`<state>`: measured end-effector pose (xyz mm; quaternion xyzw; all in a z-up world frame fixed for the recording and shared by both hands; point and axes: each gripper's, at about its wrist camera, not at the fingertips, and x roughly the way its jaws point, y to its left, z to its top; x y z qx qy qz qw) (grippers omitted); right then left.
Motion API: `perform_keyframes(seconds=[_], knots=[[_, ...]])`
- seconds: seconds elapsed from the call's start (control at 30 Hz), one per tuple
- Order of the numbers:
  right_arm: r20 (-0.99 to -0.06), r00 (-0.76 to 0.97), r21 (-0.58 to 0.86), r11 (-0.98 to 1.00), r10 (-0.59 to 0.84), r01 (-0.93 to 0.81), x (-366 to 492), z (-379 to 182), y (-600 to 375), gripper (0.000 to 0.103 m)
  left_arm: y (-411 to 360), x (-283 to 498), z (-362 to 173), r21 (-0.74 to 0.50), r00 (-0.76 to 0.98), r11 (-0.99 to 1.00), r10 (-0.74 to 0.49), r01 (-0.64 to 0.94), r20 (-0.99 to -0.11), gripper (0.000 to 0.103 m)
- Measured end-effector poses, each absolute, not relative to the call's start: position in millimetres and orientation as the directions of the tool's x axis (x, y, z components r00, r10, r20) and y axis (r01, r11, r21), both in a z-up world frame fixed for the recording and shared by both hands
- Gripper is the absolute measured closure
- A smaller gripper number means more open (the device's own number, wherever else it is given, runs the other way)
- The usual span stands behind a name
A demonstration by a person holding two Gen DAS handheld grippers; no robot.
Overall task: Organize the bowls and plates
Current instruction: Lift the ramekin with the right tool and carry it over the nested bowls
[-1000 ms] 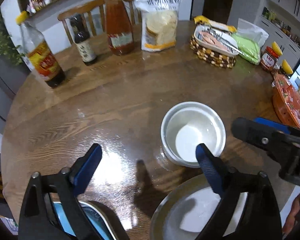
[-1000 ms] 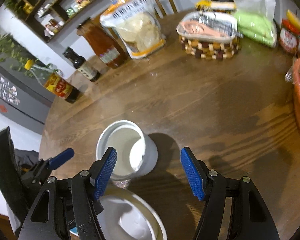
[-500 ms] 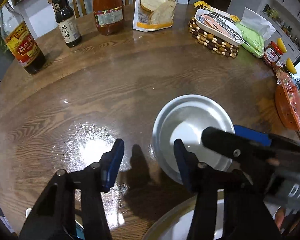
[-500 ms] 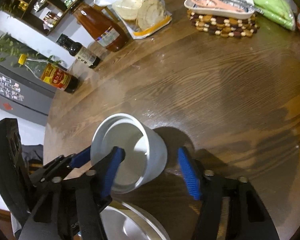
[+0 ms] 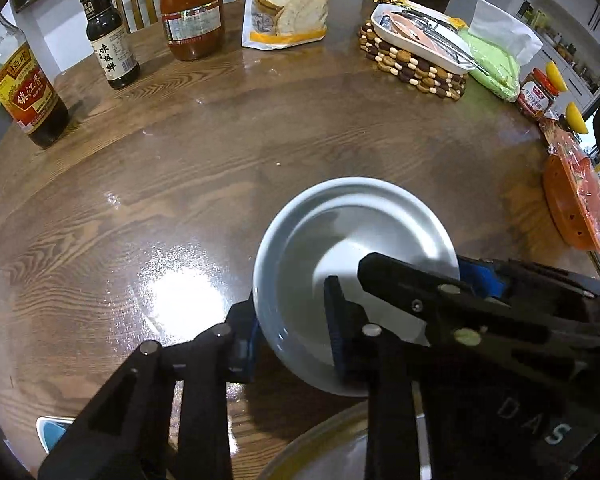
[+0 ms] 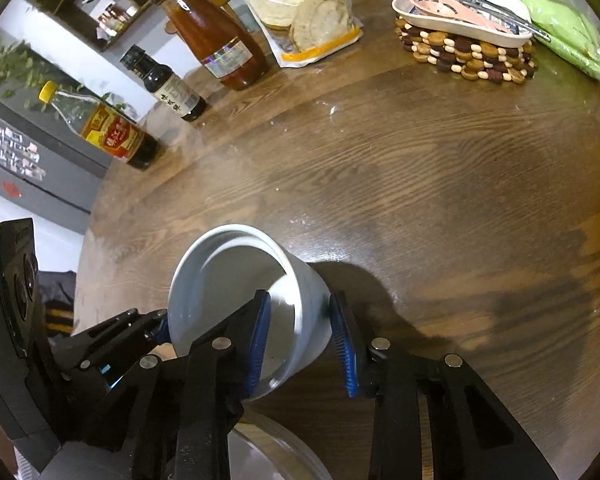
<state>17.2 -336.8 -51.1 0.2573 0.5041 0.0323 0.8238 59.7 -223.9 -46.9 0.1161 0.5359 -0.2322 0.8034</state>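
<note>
Both tongs, left [image 5: 292, 328] and right [image 6: 300, 340], were spread a second ago; now they're closing astride opposite walls of the small white ceramic bowl [image 5: 352, 240] near the worktop's [image 5: 220, 168] front edge. Lift looks next.

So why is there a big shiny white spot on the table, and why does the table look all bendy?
Left wrist view: a lamp's glare bounces off the glossy table beside the white bowl; the fisheye lens curves the edges. Right wrist view: no bright glare, but the bowl throws a dark shadow to its right, with the same bending.
</note>
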Motion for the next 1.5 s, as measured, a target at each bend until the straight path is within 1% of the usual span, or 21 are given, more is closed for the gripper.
perform_keyframes(seconds=[0.3,0.77,1.03,1.5], knots=[[-0.802,0.520,0.451,0.869,0.295,0.204,14,-43,-333,0.069,-222,56,-44,-0.048,0.348,0.869,-0.247,0.492,-0.904,0.075],[-0.752,0.592,0.469,0.866,0.289,0.173,-2,-13,-327,0.069,-215,48,-19,-0.035,0.430,0.874,-0.273,0.484,-0.860,0.076],[-0.720,0.631,0.483,0.862,0.290,0.155,-23,5,-320,0.069,-213,26,2,0.007,0.497,0.866,-0.280,0.500,-0.821,0.076],[-0.705,0.655,0.471,0.870,0.271,0.146,-62,22,-312,0.069,-207,-16,24,0.035,0.545,0.854,-0.299,0.518,-0.783,0.076]])
